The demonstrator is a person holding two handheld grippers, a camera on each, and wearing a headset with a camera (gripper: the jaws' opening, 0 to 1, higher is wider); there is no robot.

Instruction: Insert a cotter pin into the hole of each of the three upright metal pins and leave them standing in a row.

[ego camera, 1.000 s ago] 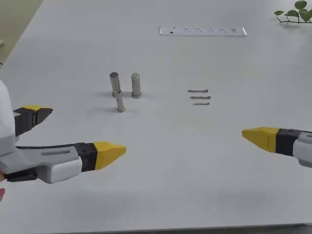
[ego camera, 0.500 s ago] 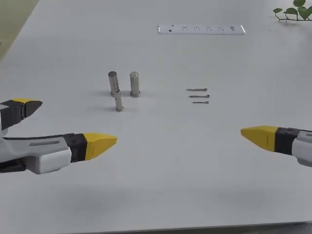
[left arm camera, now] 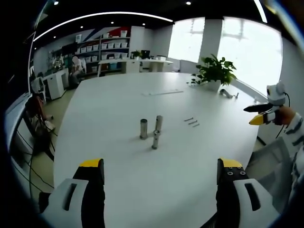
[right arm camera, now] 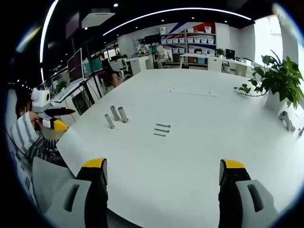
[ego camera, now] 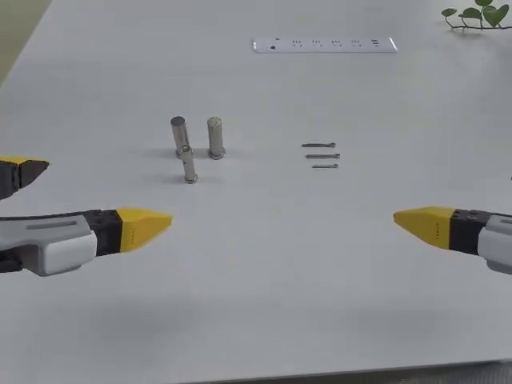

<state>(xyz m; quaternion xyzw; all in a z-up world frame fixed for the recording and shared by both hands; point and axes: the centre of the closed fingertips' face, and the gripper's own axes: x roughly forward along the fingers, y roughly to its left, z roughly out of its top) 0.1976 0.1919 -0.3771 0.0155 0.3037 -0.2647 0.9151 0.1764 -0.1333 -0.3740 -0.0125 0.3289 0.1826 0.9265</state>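
Both grippers hang over the near side of the bench point(ego camera: 264, 304), well short of the parts. The left gripper point(left arm camera: 160, 164) has its fingers point(left arm camera: 91, 166) spread wide with nothing between them, and it's the same deal for the right gripper point(right arm camera: 163, 166). The three metal pins point(ego camera: 214, 138) stand upright in a tight cluster, two side by side and one just in front. The three cotter pins point(ego camera: 323, 156) lie flat in a little column to their right, well apart from them, none in a hole yet. A power strip point(ego camera: 324, 45) sits further back.
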